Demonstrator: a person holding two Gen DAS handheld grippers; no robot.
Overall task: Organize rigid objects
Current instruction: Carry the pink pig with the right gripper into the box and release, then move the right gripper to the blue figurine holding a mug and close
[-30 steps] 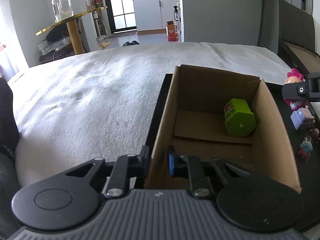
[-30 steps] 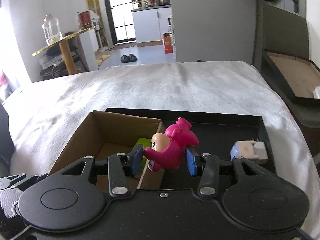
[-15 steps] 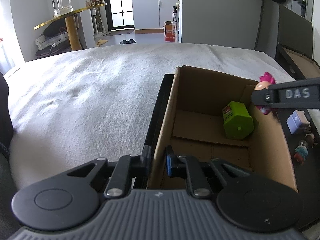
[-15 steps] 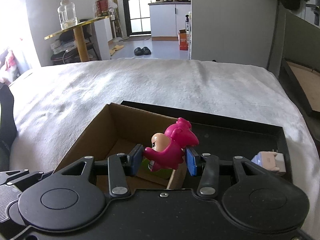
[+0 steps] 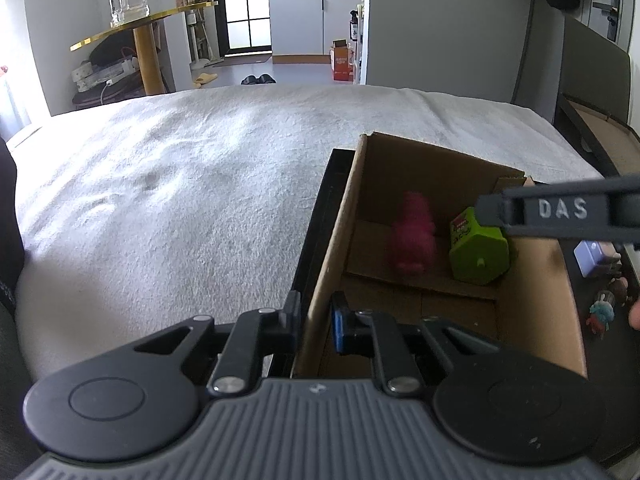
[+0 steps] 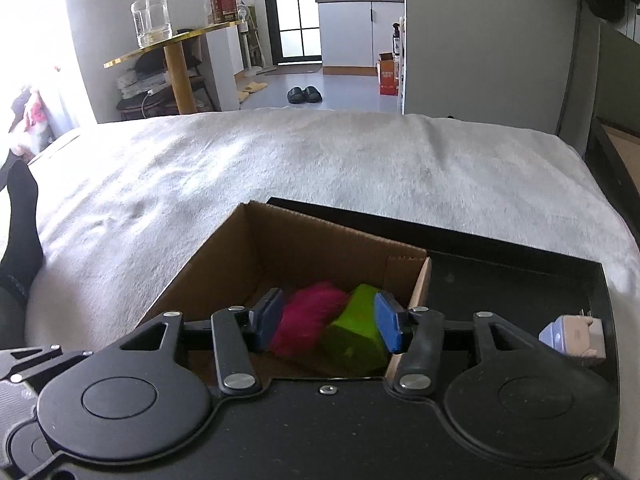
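A cardboard box [image 5: 536, 280] [image 6: 320, 236] stands in a black tray on the white bedcover. My left gripper [image 5: 316, 316] is shut on the box's near left wall. A pink toy figure [image 5: 412, 236] [image 6: 304, 320], blurred with motion, is inside the box beside a green block [image 5: 480, 252] [image 6: 356, 332]. My right gripper [image 6: 326, 320] is open above the box, holding nothing, and one of its fingers [image 5: 568, 212] reaches over the right wall in the left wrist view.
The black tray [image 6: 520, 280] to the right of the box holds a small lavender and pink toy [image 6: 572, 336] [image 5: 592, 256] and other small figures [image 5: 604, 312]. The white bedcover [image 5: 180, 200] spreads left and ahead. A gold side table [image 6: 172, 52] stands beyond.
My right gripper moved over the box and opened. The pink toy left its fingers and dropped into the box next to the green block. My left gripper stayed on the box wall.
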